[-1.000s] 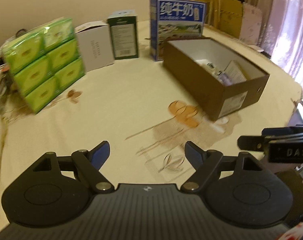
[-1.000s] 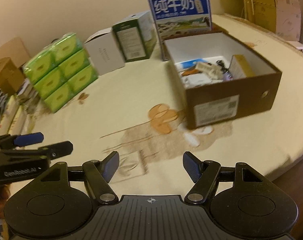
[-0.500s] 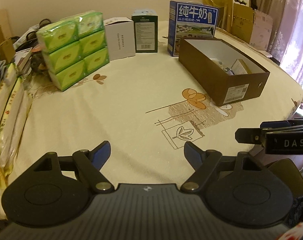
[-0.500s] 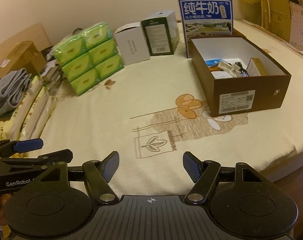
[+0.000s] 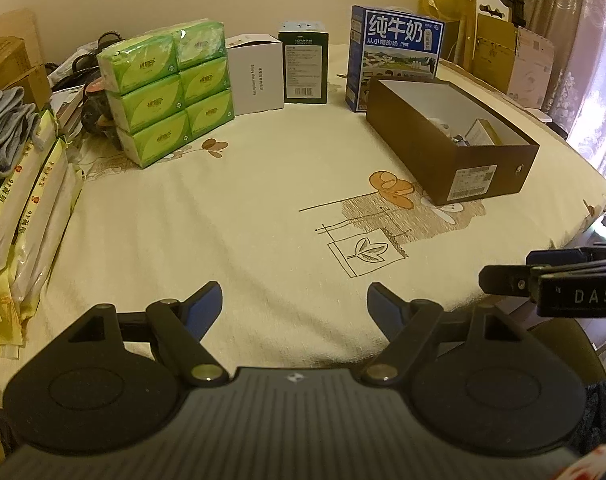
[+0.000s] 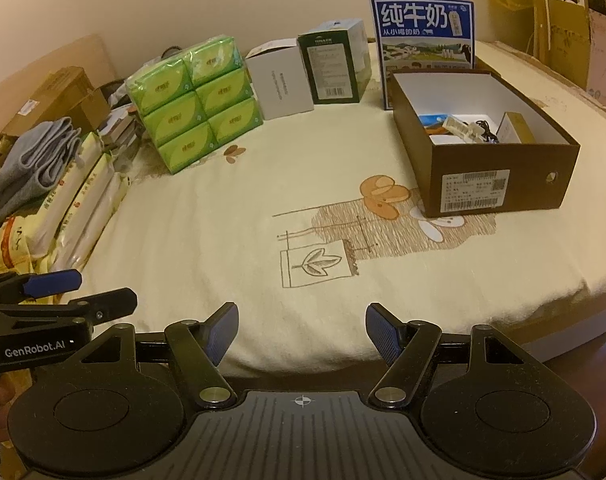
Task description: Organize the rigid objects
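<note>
Both your grippers had drawn back from the brown box since the earlier frame, so far more of the table came into sight.

From your left wrist, the left gripper [image 5: 295, 304] stood spread with nothing between its fingers, over the cream tablecloth [image 5: 223, 216]. The open brown shoebox [image 5: 451, 152], holding small items, sat at the right, the blue milk carton [image 5: 395, 60] just behind it. The right gripper [image 5: 503, 276] showed at the right edge.

From your right wrist, the right gripper [image 6: 301, 330] was also spread and empty. A pack of 6 green tissue packets [image 6: 195, 100], a white box [image 6: 281, 82] and a dark green box [image 6: 335, 66] lined the far side.
</note>
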Demonstrator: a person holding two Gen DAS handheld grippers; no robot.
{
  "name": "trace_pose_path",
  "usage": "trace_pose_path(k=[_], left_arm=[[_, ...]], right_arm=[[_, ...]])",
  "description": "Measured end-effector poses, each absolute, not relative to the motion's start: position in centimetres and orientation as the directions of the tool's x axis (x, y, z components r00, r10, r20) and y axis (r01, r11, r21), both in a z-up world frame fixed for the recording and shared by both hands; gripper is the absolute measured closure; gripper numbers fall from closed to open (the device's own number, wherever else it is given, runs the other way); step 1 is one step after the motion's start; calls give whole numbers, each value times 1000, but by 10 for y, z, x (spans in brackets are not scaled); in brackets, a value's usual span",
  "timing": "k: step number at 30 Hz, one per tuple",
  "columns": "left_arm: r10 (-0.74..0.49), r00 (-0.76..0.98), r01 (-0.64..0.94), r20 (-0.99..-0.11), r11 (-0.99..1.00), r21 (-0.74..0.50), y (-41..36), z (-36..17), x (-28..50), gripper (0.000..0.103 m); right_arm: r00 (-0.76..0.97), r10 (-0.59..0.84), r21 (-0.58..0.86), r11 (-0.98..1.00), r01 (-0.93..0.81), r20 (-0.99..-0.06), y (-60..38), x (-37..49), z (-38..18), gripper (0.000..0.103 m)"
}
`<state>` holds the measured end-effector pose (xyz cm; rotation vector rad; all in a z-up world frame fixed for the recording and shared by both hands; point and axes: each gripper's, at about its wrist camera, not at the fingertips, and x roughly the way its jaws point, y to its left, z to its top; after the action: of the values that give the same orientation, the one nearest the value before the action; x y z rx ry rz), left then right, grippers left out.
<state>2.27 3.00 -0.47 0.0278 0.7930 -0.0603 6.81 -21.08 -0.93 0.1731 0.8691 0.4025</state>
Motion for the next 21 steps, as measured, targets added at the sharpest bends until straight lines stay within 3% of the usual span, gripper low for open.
trace_pose_path(k=[21], left_arm=[[-23, 702, 43, -712, 999, 11, 11, -6, 18, 26]], right_arm=[[565, 439, 321, 898, -300, -698, -222, 65, -16, 36]])
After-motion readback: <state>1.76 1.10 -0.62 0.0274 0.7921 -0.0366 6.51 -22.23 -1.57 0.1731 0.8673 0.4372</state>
